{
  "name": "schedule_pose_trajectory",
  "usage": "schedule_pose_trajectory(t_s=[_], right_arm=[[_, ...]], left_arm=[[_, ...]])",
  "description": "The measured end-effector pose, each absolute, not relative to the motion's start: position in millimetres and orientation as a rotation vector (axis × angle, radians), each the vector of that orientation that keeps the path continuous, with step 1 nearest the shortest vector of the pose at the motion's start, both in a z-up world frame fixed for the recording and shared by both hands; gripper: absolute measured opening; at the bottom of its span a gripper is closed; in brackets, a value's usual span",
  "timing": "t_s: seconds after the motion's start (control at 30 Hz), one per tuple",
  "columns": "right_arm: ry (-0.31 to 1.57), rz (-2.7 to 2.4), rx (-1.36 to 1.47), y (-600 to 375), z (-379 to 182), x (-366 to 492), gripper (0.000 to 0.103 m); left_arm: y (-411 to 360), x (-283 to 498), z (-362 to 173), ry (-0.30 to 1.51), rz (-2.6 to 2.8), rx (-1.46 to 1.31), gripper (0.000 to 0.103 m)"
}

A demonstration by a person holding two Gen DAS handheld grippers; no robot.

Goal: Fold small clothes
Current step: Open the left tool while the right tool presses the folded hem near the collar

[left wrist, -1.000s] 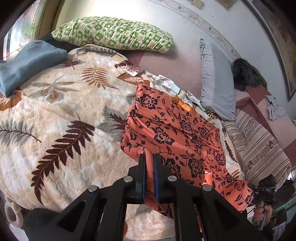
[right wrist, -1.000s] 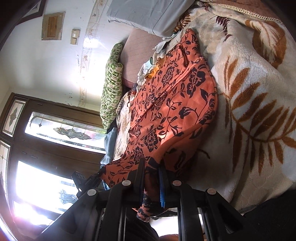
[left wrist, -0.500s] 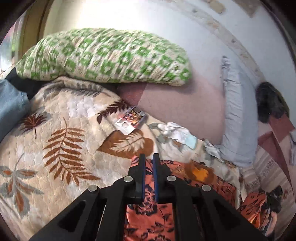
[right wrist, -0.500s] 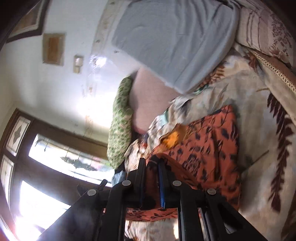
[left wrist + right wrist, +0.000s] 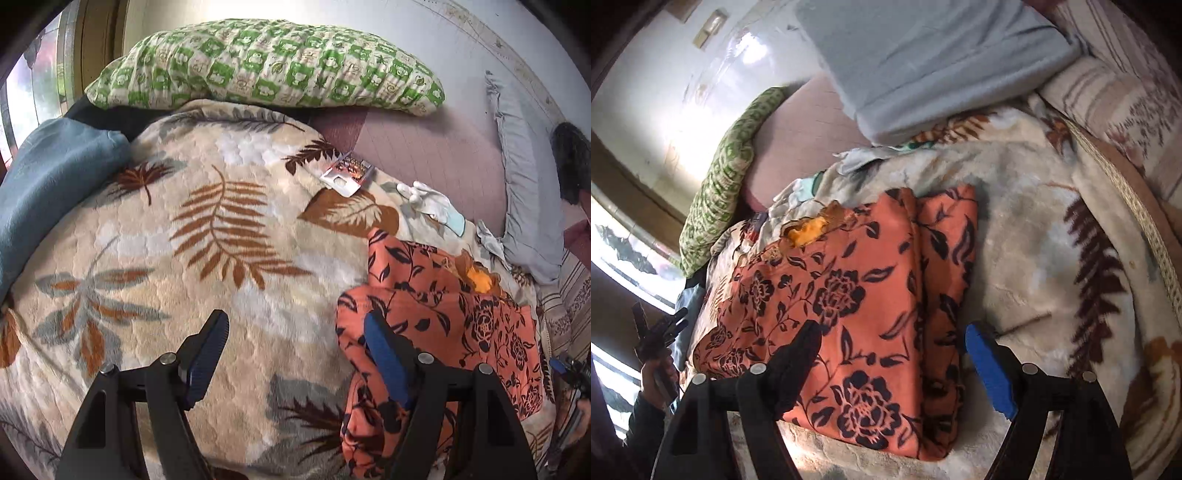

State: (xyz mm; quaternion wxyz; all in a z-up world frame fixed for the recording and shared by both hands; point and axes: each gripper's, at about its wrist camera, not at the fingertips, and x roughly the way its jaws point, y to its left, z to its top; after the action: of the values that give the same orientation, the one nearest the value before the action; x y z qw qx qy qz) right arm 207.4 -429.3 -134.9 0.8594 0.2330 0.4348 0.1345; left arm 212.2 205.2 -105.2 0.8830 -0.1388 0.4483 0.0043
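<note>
While both sets of jaws are opening and letting go of the orange floral garment (image 5: 857, 306), you are leaving it doubled over on the plush leaf-print blanket (image 5: 221, 229), so be drawing each tool back level, without snagging the thin, slippery-looking cloth. Your left gripper (image 5: 295, 350) is spreading with one blue pad at the garment's bunched edge; your right gripper (image 5: 894, 350) is spreading above the flat top layer. Nothing is being pinched now, and that rumpled left side is needing smoothing.

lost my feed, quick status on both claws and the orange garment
Left claw and right claw opening, nothing pinched. Orange floral garment folded over, lying on leaf blanket. Nothing in the way.
</note>
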Motion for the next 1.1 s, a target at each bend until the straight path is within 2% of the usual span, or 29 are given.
schedule_pose_trajectory(t_s=[0.17,0.2,0.27,0.33,0.37,0.57,0.8,0.83,0.87,0.9,0.97,1.03,1.1], right_arm=[[0.966,0.255,0.312,-399.1,-141.9,271.5,0.081],[0.995,0.235,0.295,-396.8,-149.0,284.2,0.078],[1.052,0.199,0.259,-391.6,-164.3,303.4,0.061],[1.067,0.174,0.226,-388.6,-171.1,309.8,0.030],[1.071,0.166,0.208,-387.4,-171.4,309.4,0.028],[1.058,0.173,0.208,-386.8,-165.3,302.8,0.029],[1.060,0.181,0.237,-387.6,-166.2,306.2,0.030],[1.064,0.181,0.237,-387.4,-167.7,307.4,0.030],[1.066,0.183,0.241,-387.9,-168.7,307.7,0.030],[1.064,0.186,0.240,-388.4,-168.9,307.9,0.030],[1.075,0.188,0.226,-387.6,-170.3,309.5,0.027],[1.092,0.192,0.220,-387.2,-170.9,312.1,0.013],[1.089,0.194,0.217,-387.5,-167.3,313.1,0.011]], left_arm=[[199.9,171.1,-132.7,0.984,-0.029,-0.368,0.076],[198.4,165.1,-136.9,0.995,-0.037,-0.366,0.076],[195.3,158.5,-143.2,1.010,-0.052,-0.341,0.076],[193.1,161.6,-146.2,1.025,-0.064,-0.321,0.076],[193.0,166.3,-146.0,1.026,-0.069,-0.333,0.076],[184.8,221.5,-143.2,1.036,-0.145,-0.443,0.076],[170.2,277.0,-162.5,1.158,-0.211,-0.520,0.074],[166.5,279.2,-161.0,1.140,-0.221,-0.493,0.069],[162.2,281.1,-158.7,1.125,-0.228,-0.455,0.036],[158.6,284.5,-158.9,1.136,-0.216,-0.421,0.008],[153.9,287.5,-158.1,1.133,-0.218,-0.398,0.008],[147.5,287.6,-149.2,1.100,-0.203,-0.330,0.006],[143.1,288.3,-129.0,1.037,-0.202,-0.285,0.006]])
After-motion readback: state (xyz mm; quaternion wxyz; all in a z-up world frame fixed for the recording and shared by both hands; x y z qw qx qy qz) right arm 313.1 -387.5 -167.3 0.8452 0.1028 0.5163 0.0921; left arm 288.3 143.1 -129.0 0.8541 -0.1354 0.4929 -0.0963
